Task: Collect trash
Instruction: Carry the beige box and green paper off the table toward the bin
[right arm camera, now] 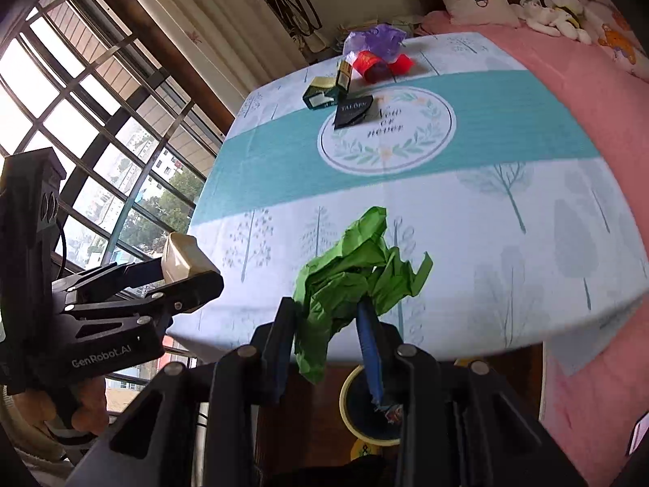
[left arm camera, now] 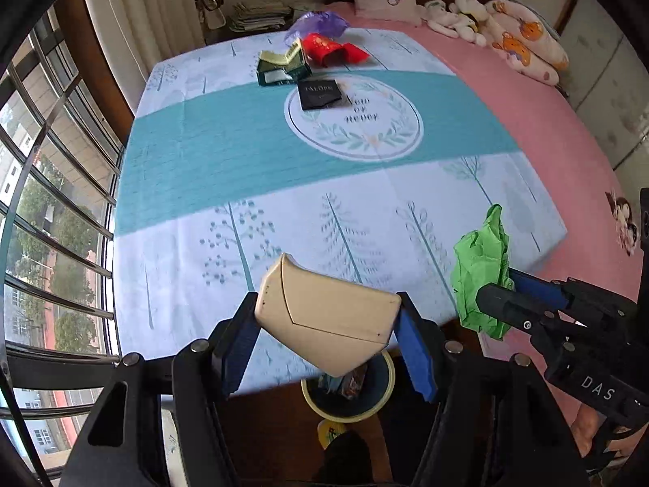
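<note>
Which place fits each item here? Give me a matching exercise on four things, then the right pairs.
Things:
1. beige box
2. green crumpled paper
3. black packet
4. bin

Places:
A. on the floor below the bed's edge
B. in the right tongs
C. lying on the bed sheet by the round print
D. in the left tongs

Pairs: 1-D, 2-B, 3-C, 4-A

"GenRobot.AI" on left hand-held gripper (right arm camera: pixel 190 280), "DAS" on right hand-held gripper (left arm camera: pixel 497 304)
</note>
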{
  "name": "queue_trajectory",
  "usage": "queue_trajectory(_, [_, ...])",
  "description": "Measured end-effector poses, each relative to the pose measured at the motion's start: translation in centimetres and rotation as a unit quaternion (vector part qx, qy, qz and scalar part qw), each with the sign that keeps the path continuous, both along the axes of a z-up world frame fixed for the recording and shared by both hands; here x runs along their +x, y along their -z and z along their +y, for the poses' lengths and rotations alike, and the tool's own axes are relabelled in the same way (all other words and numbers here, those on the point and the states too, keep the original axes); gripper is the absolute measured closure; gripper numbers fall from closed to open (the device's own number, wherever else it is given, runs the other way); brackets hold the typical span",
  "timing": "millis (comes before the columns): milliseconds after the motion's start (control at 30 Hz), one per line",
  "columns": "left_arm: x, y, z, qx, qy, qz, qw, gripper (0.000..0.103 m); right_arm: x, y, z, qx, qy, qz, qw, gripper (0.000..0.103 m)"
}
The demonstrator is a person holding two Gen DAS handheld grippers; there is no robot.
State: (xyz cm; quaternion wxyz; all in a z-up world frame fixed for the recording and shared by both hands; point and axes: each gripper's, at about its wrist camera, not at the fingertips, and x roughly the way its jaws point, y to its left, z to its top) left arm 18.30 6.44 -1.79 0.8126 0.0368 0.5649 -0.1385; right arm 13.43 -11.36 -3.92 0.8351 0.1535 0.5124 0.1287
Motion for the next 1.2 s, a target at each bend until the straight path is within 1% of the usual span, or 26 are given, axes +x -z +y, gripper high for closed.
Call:
queue_trajectory(100, [-2.8,1.0,-0.6,0.005,0.030,0.018,0.9994,0.040,-3.3,0.9,0.2,0.002,0.010,0.019,1.000,0.072])
queue_trajectory(200, [-5.5,1.9,-1.5,0.009,0.055,0.022,0.9982,0.040,-6.2,2.1,-0.2,0.003,0.018,0.044,0.999,0.072])
queue_trajectory(367, [-8.9,4.7,-3.0,-0.001,0.064,0.053,0.9966,0.040,-9.6,4.6,-1.1,-0.006,0.027,0.077,0.997,0.072])
queue_trajectory(500, [-11.0,8.2,-4.5,-0.002,0.069,0.079,0.9945,0.040,-11.7,8.3,-2.3,-0.005,0.038,0.113,0.993,0.072])
queue_trajectory(633, [-12.0,13.4,-5.5,0.002,0.059,0.099,0.9934,0.040,-13.1,13.0,-3.2,0.002,0.037,0.139,0.990,0.072])
queue_trajectory(833, [-12.1,23.8,-5.8,0.014,0.026,0.117,0.9926,0.040,-13.3,21.8,-3.8,0.010,0.016,0.153,0.988,0.072])
queue_trajectory(1000, [-11.7,32.5,-5.4,0.020,0.001,0.135,0.9907,0.040,-12.1,29.3,-3.3,0.005,-0.004,0.163,0.987,0.072])
queue_trajectory(1067, [-11.7,35.1,-5.3,0.022,0.001,0.138,0.9902,0.040,-11.7,31.7,-3.0,0.001,-0.010,0.164,0.986,0.072])
queue_trajectory(1200, [-11.8,38.6,-5.0,0.034,0.008,0.134,0.9904,0.039,-11.1,35.7,-2.6,-0.004,-0.014,0.163,0.986,0.072])
